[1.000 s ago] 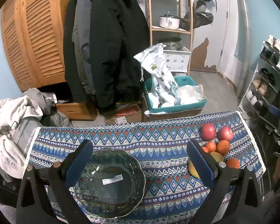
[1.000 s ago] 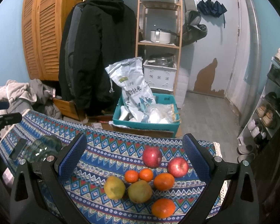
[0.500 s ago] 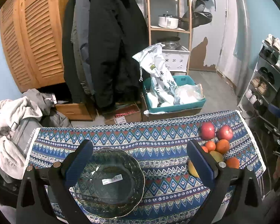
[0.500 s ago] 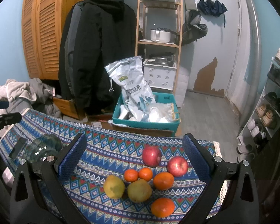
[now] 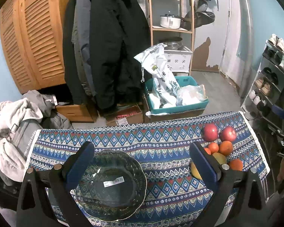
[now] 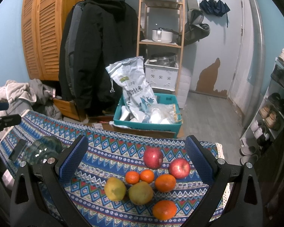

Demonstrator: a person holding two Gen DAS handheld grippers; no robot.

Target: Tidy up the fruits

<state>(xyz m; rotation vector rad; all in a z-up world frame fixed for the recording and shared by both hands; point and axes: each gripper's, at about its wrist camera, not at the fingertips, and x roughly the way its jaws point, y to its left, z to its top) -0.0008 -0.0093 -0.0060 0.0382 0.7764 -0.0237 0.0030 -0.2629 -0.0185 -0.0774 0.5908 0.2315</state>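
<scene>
My right gripper [image 6: 136,162], jaws wide apart and empty, hovered directly over the fruit pile [image 6: 145,177] on the patterned cloth [image 6: 104,145]; my left gripper [image 5: 142,162], equally open, faced the glass bowl [image 5: 111,185] further left.

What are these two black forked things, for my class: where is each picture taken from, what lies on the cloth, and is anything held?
Each fork is a hand-held two-finger gripper with a camera looking along its fingers. The left gripper hangs open above an empty glass bowl. The right gripper hangs open above the fruit: two red apples, four oranges of differing sizes and two yellow-green fruits. All lie on a patterned tablecloth. Nothing is held.
</scene>
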